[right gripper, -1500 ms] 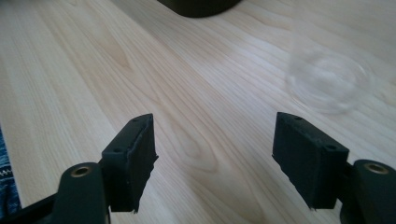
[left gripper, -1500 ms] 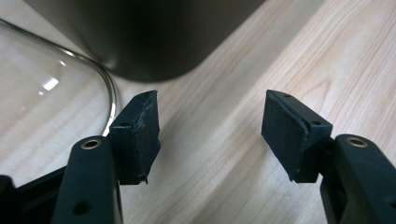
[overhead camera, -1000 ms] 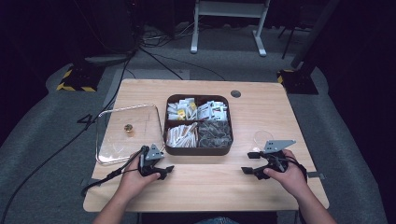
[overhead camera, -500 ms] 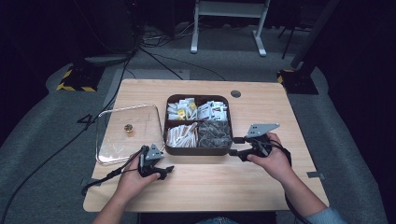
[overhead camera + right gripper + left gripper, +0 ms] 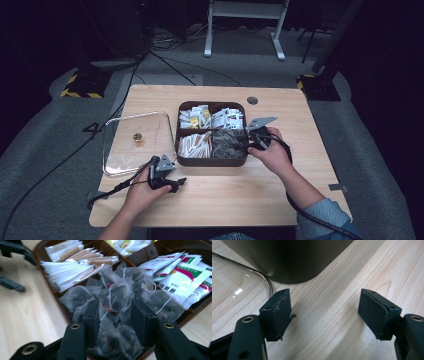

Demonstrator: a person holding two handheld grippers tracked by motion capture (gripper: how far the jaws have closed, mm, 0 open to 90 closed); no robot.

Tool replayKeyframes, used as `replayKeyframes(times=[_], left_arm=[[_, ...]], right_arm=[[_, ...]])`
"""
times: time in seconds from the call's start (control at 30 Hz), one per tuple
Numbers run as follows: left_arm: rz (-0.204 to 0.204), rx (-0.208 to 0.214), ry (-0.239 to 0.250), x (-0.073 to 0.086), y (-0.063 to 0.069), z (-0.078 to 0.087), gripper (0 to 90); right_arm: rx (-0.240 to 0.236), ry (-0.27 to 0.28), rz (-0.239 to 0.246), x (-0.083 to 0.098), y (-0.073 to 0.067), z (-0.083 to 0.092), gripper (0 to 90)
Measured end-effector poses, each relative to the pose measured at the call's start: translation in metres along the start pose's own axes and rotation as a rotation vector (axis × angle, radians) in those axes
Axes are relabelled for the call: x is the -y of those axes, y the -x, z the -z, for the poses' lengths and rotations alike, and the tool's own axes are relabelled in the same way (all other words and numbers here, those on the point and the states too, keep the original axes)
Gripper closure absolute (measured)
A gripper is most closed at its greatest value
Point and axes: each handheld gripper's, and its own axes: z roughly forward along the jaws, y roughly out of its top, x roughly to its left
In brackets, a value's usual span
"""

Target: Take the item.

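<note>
A dark brown compartment box (image 5: 212, 161) stands near the middle of the wooden table (image 5: 280, 192), and it serves here as the landmark. The right gripper (image 5: 253, 141) is held at the box's right edge, over the near right compartment, where a heap of translucent tea bags (image 5: 227, 142) is kept. In the right gripper view, the right gripper (image 5: 113, 315) is seen with its two black jaws set on either side of one tea bag (image 5: 115, 298) in that heap; the jaws have just been closing, and the bag lies between them, but whether the pads already press on it cannot be told through the blur. Paper sticks (image 5: 75, 262) fill the compartment to the left of the tea bags, and printed sachets (image 5: 185, 272) fill the one behind them. The left gripper (image 5: 172, 184) is held low over the table in front of the box's near left corner, its jaws wide apart with only bare wood between them. A clear glass lid (image 5: 135, 142) with a small gold knob (image 5: 137, 137) lies flat on the table just beside the box's left wall.
</note>
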Motion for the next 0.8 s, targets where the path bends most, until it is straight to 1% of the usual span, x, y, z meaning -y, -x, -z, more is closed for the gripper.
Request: replayKeyframes(times=[0.1, 0.2, 0.37, 0.43, 0.5, 0.6, 0.63, 0.67, 0.7, 0.73, 0.77, 0.8], left_arm=[[0.000, 0.000, 0.001, 0.000, 0.000, 0.000, 27.2], [-0.001, 0.000, -0.001, 0.000, 0.000, 0.000, 27.3], [-0.002, 0.000, 0.000, 0.000, 0.000, 0.000, 27.3], [-0.001, 0.000, -0.001, 0.000, 0.000, 0.000, 27.2], [-0.001, 0.000, -0.001, 0.000, 0.000, 0.000, 27.2], [-0.001, 0.000, -0.001, 0.000, 0.000, 0.000, 27.1], [-0.002, 0.000, 0.000, 0.000, 0.000, 0.000, 27.1], [-0.001, 0.000, -0.001, 0.000, 0.000, 0.000, 27.1], [-0.002, 0.000, 0.000, 0.000, 0.000, 0.000, 27.1], [-0.002, 0.000, 0.000, 0.000, 0.000, 0.000, 27.1], [-0.002, 0.000, 0.000, 0.000, 0.000, 0.000, 27.1], [-0.001, 0.000, -0.001, 0.000, 0.000, 0.000, 27.1]], right_arm=[[0.018, 0.005, -0.005, -0.005, 0.001, -0.010, 55.2], [0.028, 0.004, -0.001, -0.010, 0.001, -0.019, 55.6], [0.023, -0.039, 0.000, -0.013, 0.002, -0.035, 54.7], [0.023, -0.058, 0.004, -0.013, 0.000, -0.041, 51.7], [0.018, -0.072, 0.005, -0.012, -0.001, -0.047, 52.3], [0.015, -0.091, 0.000, -0.009, -0.001, -0.054, 55.1], [0.014, -0.092, -0.003, -0.009, -0.001, -0.054, 57.3], [0.006, -0.094, -0.003, -0.009, -0.001, -0.054, 61.5], [0.005, -0.096, 0.003, -0.010, -0.001, -0.053, 63.2], [0.007, -0.098, 0.012, -0.011, -0.002, -0.051, 68.9], [0.008, -0.097, 0.023, -0.012, -0.004, -0.050, 71.5], [0.020, -0.099, 0.039, -0.012, -0.005, -0.048, 72.1]])
